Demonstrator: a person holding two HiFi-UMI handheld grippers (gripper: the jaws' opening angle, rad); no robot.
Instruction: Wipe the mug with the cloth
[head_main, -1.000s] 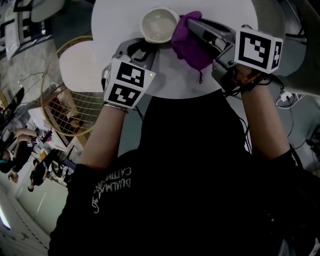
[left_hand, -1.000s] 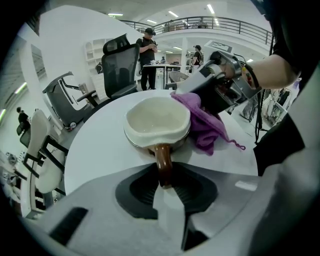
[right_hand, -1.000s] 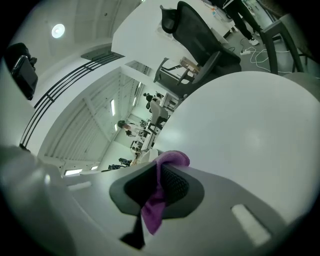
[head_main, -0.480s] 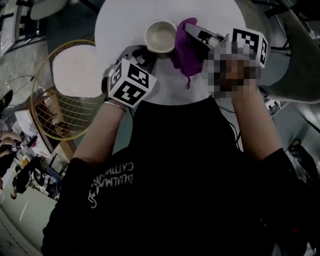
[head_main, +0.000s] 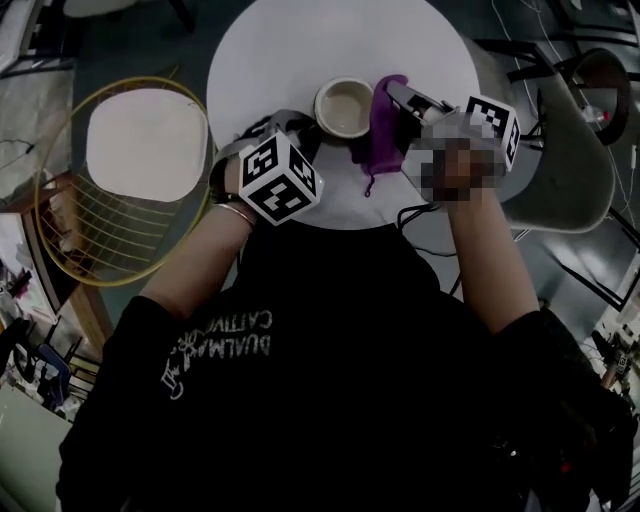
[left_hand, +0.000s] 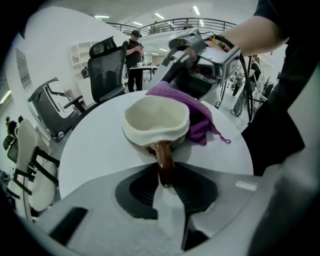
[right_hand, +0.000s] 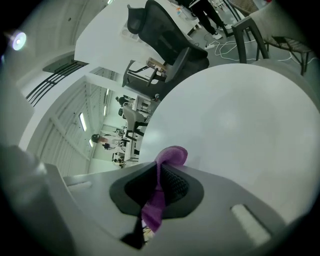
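A cream mug (head_main: 345, 108) stands on the round white table (head_main: 290, 50). My left gripper (head_main: 305, 128) is shut on its brown handle (left_hand: 164, 162), which runs straight back between the two pads. The mug (left_hand: 156, 122) stands upright in the left gripper view. My right gripper (head_main: 400, 100) is shut on a purple cloth (head_main: 385, 125), which lies against the mug's right side and hangs down to the table. In the right gripper view the cloth (right_hand: 160, 195) is pinched in a thin fold between the pads. The left gripper view shows the cloth (left_hand: 195, 112) draped behind the mug under the right gripper (left_hand: 200, 65).
A yellow wire chair with a white seat (head_main: 140, 145) stands left of the table. A grey chair (head_main: 570, 170) stands to the right. Black office chairs (left_hand: 107, 65) and a standing person (left_hand: 134, 50) are beyond the table's far edge.
The right gripper has rolled, and the cloth has gone from a wide bunch to a narrower strip against the mug's right side. The left gripper keeps its hold on the handle.
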